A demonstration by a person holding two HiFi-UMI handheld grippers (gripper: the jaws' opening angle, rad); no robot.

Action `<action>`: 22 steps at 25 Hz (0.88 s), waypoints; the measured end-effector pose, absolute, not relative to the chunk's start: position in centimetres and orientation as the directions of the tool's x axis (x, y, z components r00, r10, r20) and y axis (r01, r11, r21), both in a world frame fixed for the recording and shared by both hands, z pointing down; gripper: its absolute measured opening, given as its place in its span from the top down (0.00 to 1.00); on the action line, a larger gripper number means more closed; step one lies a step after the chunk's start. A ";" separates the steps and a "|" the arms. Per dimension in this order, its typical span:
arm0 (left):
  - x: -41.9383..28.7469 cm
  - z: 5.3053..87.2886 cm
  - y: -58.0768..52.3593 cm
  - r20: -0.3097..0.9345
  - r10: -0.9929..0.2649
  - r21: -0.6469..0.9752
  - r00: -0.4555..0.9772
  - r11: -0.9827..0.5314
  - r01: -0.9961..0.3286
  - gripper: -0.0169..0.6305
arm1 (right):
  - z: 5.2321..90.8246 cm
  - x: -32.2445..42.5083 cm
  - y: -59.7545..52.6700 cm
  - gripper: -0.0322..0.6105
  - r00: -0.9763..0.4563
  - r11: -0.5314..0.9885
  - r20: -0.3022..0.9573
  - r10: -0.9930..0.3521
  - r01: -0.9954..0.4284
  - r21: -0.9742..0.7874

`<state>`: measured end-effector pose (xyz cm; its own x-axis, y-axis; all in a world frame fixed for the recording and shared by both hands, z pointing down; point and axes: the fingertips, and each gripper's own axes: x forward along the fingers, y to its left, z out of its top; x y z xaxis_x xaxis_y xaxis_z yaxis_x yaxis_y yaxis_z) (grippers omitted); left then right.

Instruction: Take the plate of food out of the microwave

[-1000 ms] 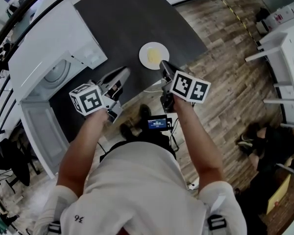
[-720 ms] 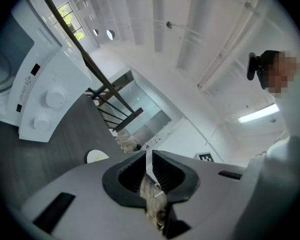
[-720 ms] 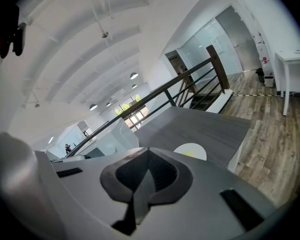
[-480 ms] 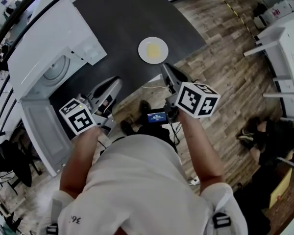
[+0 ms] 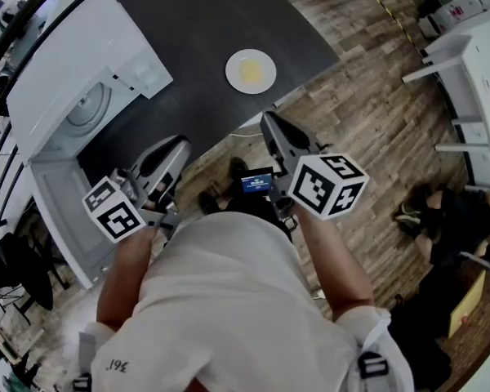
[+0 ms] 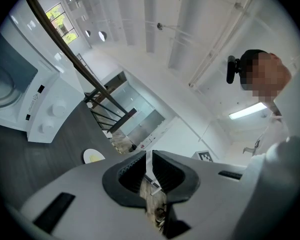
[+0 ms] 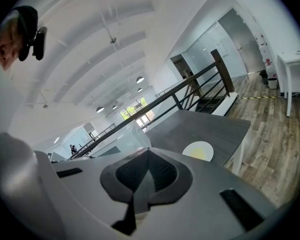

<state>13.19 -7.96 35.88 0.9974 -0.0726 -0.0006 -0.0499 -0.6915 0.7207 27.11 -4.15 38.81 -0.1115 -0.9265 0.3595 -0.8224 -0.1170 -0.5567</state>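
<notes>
The white plate with yellow food lies on the dark table, out in the open to the right of the microwave; it also shows as the plate and the plate in the two gripper views. The white microwave stands at the table's left with its door swung open and the glass turntable bare. My left gripper and right gripper hang off the table's near edge, both shut with nothing between the jaws, well short of the plate.
Wooden floor lies below the table's near edge. A white desk stands at the right, and a person is low on the floor beyond it. A small lit screen sits by my waist. A dark railing runs behind the microwave.
Both grippers have drawn back from the plate toward my body and risen, from over the table's edge to over the floor. The plate has stayed put on the table.
</notes>
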 end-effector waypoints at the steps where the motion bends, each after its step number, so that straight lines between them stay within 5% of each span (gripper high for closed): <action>1: 13.0 35.8 -7.8 -0.002 -0.072 0.721 0.997 -0.691 -0.049 0.91 | 38.7 26.8 -3.9 0.95 -0.116 -0.111 0.357 -0.927 -0.824 -0.556; 22: 9.2 35.3 -4.5 -0.030 -0.062 0.730 0.998 -0.683 -0.021 0.91 | 36.2 24.5 -0.6 0.95 -0.059 -0.099 0.302 -0.952 -0.871 -0.481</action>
